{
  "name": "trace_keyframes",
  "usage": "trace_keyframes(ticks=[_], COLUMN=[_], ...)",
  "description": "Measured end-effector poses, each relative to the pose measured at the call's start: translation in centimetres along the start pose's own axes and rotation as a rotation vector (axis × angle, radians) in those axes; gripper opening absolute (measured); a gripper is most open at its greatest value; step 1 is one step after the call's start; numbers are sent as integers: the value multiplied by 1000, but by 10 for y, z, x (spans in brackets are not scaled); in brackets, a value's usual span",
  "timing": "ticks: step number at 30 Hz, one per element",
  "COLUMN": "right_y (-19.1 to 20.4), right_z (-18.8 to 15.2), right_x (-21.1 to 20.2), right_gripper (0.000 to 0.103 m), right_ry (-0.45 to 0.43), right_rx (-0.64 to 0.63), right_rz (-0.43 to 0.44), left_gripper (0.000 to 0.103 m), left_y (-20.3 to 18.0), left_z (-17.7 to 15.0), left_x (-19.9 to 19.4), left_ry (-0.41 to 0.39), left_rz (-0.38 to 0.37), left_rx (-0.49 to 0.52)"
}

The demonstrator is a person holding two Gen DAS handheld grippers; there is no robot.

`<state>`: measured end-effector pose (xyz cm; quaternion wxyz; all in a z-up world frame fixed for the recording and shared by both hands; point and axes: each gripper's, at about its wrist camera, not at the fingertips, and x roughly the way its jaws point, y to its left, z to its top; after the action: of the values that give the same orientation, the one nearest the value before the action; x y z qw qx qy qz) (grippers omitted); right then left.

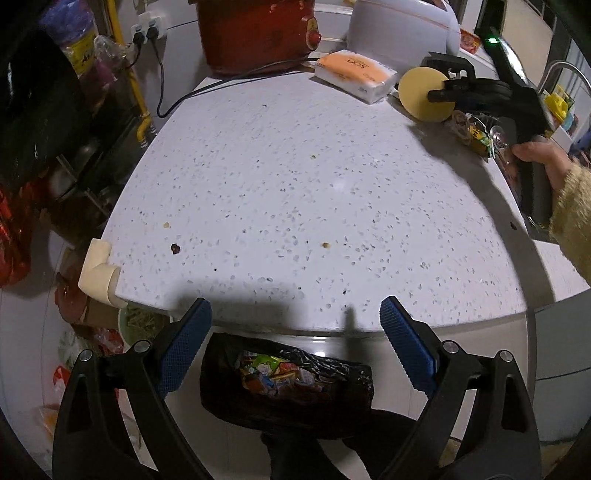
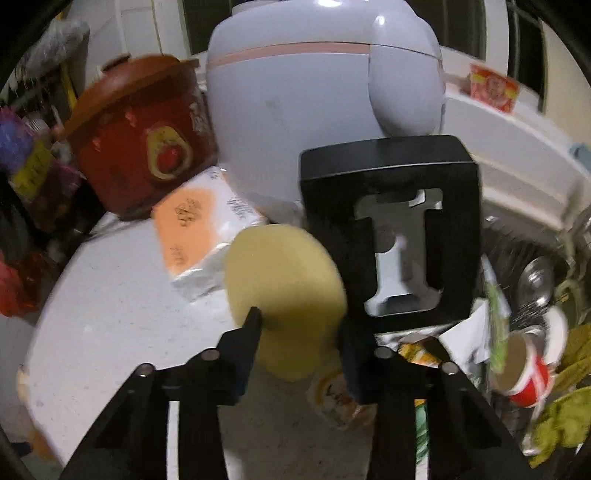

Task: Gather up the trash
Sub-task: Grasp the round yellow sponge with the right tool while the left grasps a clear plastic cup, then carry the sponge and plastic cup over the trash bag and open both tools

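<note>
Trash bag (image 1: 286, 384) waits below the counter (image 1: 295, 192) edge; left gripper (image 1: 295, 343) spread wide above it, right gripper (image 2: 301, 343) clamps a yellow disc (image 2: 284, 299) for dropping.

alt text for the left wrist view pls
The open left gripper hovers at the near edge of a speckled white counter, above a black trash bag of wrappers. Far right, the right gripper holds a pale yellow disc beside a tissue pack.

White speckled countertop (image 1: 295, 177) is sitting under dim light, wall sockets (image 1: 147, 29) and yellow pipe (image 1: 135, 85) lying off its far-left corner, sink faucet (image 1: 561, 72) rising beyond its right edge.
</note>
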<state>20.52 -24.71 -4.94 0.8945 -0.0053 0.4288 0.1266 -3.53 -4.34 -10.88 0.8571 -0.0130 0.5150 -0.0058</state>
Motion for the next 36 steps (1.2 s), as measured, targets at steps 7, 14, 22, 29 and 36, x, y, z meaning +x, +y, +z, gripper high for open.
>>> trace_keyframes(ticks=[7, 14, 22, 29, 36], right_y=[0, -58, -105, -127, -124], right_z=[-14, -37, -88, -116, -120], right_x=[-72, -172, -218, -215, -206], right_gripper=[22, 23, 23, 23, 23], right_ry=[-109, -236, -260, -234, -216], right_rx=[34, 198, 318, 392, 405], right_rz=[133, 167, 127, 120, 136], left_gripper=[90, 90, 90, 90, 32], left_y=[-17, -77, -158, -191, -180], left_z=[18, 79, 156, 182, 179], left_x=[8, 36, 96, 138, 133], left_ry=[-8, -57, -108, -41, -83], left_rz=[-40, -222, -221, -219, -328], left_rx=[31, 148, 265, 330, 354])
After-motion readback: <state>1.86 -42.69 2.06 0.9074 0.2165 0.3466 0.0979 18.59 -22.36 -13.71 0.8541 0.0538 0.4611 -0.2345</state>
